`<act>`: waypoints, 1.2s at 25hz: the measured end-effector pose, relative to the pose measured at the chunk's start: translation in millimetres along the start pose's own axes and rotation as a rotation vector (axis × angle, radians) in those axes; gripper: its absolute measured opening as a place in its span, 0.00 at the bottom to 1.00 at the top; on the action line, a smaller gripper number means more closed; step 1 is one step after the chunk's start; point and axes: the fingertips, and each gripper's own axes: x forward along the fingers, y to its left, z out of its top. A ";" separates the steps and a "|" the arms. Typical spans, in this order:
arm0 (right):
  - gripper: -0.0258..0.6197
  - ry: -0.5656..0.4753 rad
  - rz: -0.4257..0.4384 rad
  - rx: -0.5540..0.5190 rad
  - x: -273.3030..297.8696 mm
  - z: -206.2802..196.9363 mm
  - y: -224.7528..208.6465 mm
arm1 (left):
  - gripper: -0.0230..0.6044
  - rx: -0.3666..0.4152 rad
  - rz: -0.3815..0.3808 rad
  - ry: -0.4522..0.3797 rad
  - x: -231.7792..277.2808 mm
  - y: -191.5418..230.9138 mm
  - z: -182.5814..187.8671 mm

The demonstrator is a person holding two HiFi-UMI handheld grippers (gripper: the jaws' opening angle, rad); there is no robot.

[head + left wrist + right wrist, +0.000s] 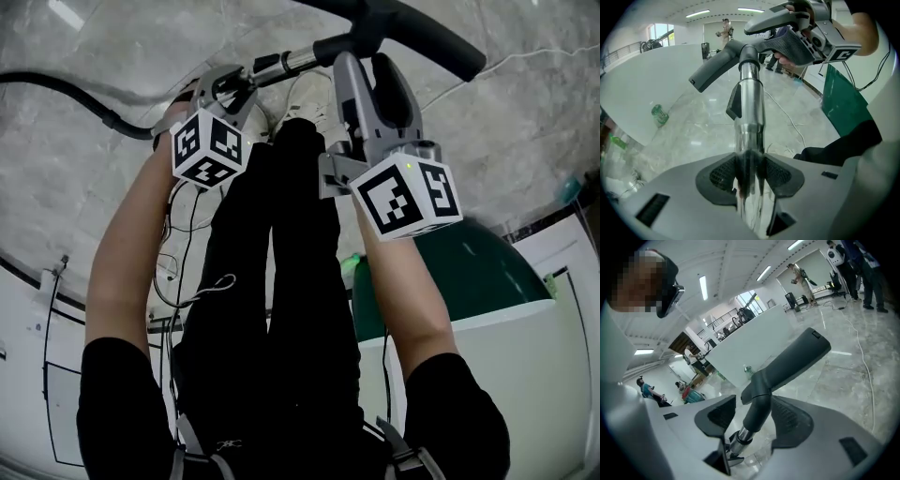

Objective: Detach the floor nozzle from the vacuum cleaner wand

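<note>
The chrome wand runs straight up between the jaws of my left gripper, and both pads press on it. Its far end joins the dark grey floor nozzle, which slants off to the left. In the head view the left gripper holds the wand above the floor, with the nozzle at the top. My right gripper reaches around the nozzle's neck. In the right gripper view the right gripper stands open, with the neck between the pads and a gap at the left pad.
A black hose curves over the marble floor at upper left. A green panel leans on a white table at right. A green bottle and a thin cable lie on the floor. People stand far off.
</note>
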 end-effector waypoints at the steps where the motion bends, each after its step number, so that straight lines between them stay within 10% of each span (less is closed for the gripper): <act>1: 0.41 0.005 -0.033 0.011 -2.2 0.9 -0.7 | 0.31 -0.002 0.012 0.002 -3.1 0.5 1.3; 10: 0.52 0.076 0.082 0.105 -15.5 -23.7 51.5 | 0.31 0.063 0.000 -0.047 -57.3 -28.0 -8.5; 12: 0.33 0.080 0.101 0.079 -18.0 -21.8 52.7 | 0.31 0.075 -0.007 -0.052 -59.0 -32.4 -9.4; 17: 0.32 0.156 0.199 0.053 -23.2 -41.2 56.1 | 0.31 0.043 -0.035 -0.067 -61.1 -44.6 -24.8; 30: 0.30 0.367 0.800 -0.038 -31.0 -48.5 110.1 | 0.31 -0.251 -0.814 -0.110 -99.4 -113.1 -23.0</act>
